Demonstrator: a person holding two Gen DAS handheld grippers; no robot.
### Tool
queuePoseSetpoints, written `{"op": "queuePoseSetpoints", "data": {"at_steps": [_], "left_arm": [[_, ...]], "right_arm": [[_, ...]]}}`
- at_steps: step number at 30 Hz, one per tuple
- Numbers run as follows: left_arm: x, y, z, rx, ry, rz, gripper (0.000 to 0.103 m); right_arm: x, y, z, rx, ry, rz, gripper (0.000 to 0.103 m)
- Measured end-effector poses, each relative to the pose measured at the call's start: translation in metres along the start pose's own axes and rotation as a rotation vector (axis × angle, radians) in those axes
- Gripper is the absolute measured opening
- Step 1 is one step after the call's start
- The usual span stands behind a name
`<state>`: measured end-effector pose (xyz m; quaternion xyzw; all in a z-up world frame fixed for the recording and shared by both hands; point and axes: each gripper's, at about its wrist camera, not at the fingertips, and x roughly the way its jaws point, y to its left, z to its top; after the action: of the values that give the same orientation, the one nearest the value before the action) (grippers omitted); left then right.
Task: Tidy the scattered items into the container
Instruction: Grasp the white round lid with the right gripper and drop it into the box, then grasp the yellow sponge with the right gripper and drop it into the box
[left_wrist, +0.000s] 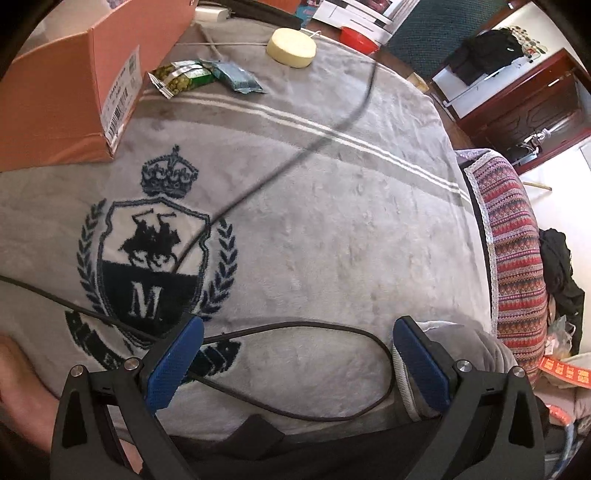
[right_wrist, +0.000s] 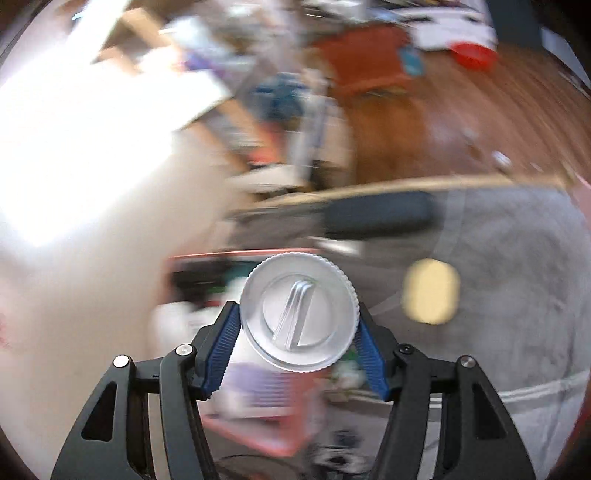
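In the left wrist view an orange cardboard box (left_wrist: 62, 99) stands at the far left on a grey blanket (left_wrist: 332, 229). Beside it lie a green snack packet (left_wrist: 183, 75) and a blue-grey packet (left_wrist: 236, 75); a pale yellow round disc (left_wrist: 291, 46) lies farther back. My left gripper (left_wrist: 295, 363) is open and empty, low over the blanket's near edge. In the blurred right wrist view my right gripper (right_wrist: 299, 332) is shut on a round white ribbed-rim container (right_wrist: 299, 312), held above the orange box (right_wrist: 258, 413). The yellow disc (right_wrist: 430, 290) shows to the right.
Black cables (left_wrist: 295, 155) run across the blanket. A patterned red cushion (left_wrist: 513, 258) lies past the blanket's right edge. A hand (left_wrist: 18, 376) rests at the lower left. A red bowl (left_wrist: 356, 38) sits behind the table. The box in the right wrist view holds several blurred items.
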<state>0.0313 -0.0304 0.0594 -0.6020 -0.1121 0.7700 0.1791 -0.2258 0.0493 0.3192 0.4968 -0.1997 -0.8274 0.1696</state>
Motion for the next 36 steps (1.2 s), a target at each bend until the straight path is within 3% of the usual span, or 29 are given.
{"op": "queuePoseSetpoints", "data": {"at_steps": [1,2,6,9,14,19,24,27,31,32,36], "left_arm": [[0.0,-0.001,0.0,0.005,-0.001,0.002,0.103],[0.0,-0.001,-0.001,0.009,-0.002,0.005,0.103],[0.0,-0.001,-0.001,0.008,-0.002,0.003,0.103],[-0.001,-0.001,-0.002,0.006,-0.004,-0.002,0.103],[0.001,-0.001,-0.002,0.002,0.005,-0.012,0.103],[0.001,0.002,-0.002,-0.024,0.013,-0.034,0.103],[0.009,0.0,0.002,-0.03,0.045,-0.051,0.103],[0.019,-0.003,0.002,-0.02,0.072,-0.041,0.103],[0.029,-0.003,0.001,-0.016,0.106,-0.035,0.103],[0.029,-0.003,0.001,-0.017,0.106,-0.034,0.103],[0.026,-0.004,0.001,-0.02,0.094,-0.033,0.103]], "right_arm": [[-0.004,0.026,0.001,-0.034,-0.013,0.032,0.09],[-0.008,0.047,0.001,-0.066,-0.033,0.039,0.099],[-0.035,0.107,0.001,-0.183,-0.145,0.069,0.099],[-0.039,0.102,0.002,-0.168,-0.154,0.033,0.099],[-0.013,0.035,0.0,-0.074,-0.088,-0.091,0.091],[0.055,-0.075,-0.014,0.05,0.016,-0.263,0.091],[0.123,-0.176,-0.029,0.202,0.105,-0.367,0.091],[0.16,-0.218,-0.032,0.276,0.144,-0.382,0.091],[0.186,-0.24,-0.034,0.311,0.165,-0.376,0.088],[0.189,-0.241,-0.035,0.3,0.171,-0.384,0.076],[0.174,-0.23,-0.037,0.26,0.162,-0.379,0.076]]}}
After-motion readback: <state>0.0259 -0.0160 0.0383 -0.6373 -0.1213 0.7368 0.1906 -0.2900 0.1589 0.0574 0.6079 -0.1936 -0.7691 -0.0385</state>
